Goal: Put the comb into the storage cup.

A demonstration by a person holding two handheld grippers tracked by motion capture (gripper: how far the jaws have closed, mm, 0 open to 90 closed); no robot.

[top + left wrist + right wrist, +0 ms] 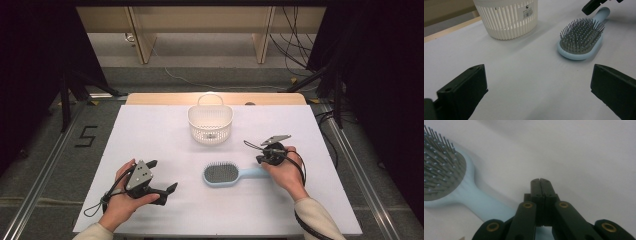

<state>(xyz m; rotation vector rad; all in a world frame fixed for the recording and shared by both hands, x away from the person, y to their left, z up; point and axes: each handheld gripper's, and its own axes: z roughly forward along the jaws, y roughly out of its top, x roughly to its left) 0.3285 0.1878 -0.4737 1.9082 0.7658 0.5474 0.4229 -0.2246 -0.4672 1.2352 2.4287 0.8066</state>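
White basket (506, 18) with unreadable barcode label; left gripper (536, 92) jaws released, right gripper (540, 182) jaws clenched empty.

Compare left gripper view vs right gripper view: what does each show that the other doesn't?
Left gripper view: the white basket behind the brush, the left tongs standing wide open, and the right tongs' tip over the brush handle.

Right gripper view: the right tongs shut, their tips pressed together with nothing between, just above the handle.

Both: the blue brush, bristles up, on the white table.
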